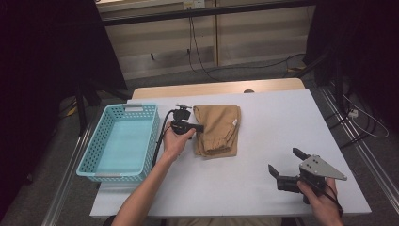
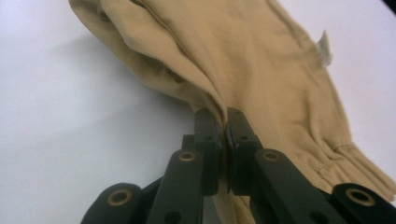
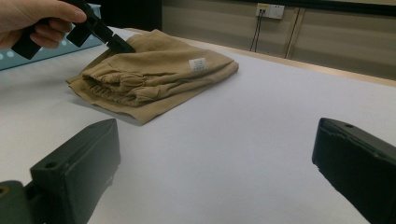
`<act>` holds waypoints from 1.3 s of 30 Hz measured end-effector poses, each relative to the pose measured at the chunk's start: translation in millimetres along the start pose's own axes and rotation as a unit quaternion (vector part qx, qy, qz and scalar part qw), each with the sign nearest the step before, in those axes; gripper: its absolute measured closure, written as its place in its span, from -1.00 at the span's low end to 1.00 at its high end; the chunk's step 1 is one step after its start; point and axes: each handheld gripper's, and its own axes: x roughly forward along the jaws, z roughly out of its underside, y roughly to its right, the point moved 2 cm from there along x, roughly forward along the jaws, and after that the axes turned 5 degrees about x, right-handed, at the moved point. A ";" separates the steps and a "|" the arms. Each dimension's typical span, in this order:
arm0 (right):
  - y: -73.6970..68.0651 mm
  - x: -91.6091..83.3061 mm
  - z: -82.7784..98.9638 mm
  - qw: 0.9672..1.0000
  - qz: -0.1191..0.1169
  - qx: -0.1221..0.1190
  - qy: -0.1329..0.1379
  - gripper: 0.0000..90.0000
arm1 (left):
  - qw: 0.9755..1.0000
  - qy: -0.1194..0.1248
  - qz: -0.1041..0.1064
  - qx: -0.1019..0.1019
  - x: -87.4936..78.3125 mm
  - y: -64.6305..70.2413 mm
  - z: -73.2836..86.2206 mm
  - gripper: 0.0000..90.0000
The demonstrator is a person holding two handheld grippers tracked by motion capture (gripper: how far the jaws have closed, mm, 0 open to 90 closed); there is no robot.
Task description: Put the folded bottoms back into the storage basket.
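The left gripper (image 2: 223, 123) pinches a fold of the folded tan cloth garment (image 2: 261, 70); from above, the right gripper (image 1: 284, 164) rests near-right, jaws wide apart.

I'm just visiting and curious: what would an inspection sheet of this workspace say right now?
Surface: white table, bare around the items.
Job's things: folded tan garment lying flat; turquoise basket beside it, nothing seen inside.
Clutter: nothing seen.
Grippers: left hand-held gripper pinching the garment's edge; right hand-held gripper open, apart from the garment, holding nothing.
Cables: black cable trailing from the left hand-held gripper; floor cables beyond the table.
Surroundings: dark curtains, beige wall panels.
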 end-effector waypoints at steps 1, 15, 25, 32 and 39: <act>0.4 -0.1 0.0 1.000 0.002 0.000 0.001 -0.98 | 1.000 0.003 0.001 0.000 -0.9 0.1 -0.4 0.90; 3.1 0.2 0.3 1.000 0.007 0.010 0.006 -0.98 | 0.999 0.030 0.013 -0.008 -13.1 6.8 -6.1 0.90; 2.9 0.0 0.1 1.000 0.006 0.009 0.006 -0.98 | 0.999 0.047 0.017 -0.015 -24.0 9.6 -11.2 0.91; 2.6 -0.6 -0.1 1.000 0.005 0.011 0.007 -0.99 | 0.998 0.061 0.025 -0.004 -34.0 15.7 -17.7 0.91; 2.2 -0.6 0.0 1.000 0.004 0.010 0.006 -0.99 | 0.998 0.065 0.013 0.011 -42.9 16.2 -21.8 0.92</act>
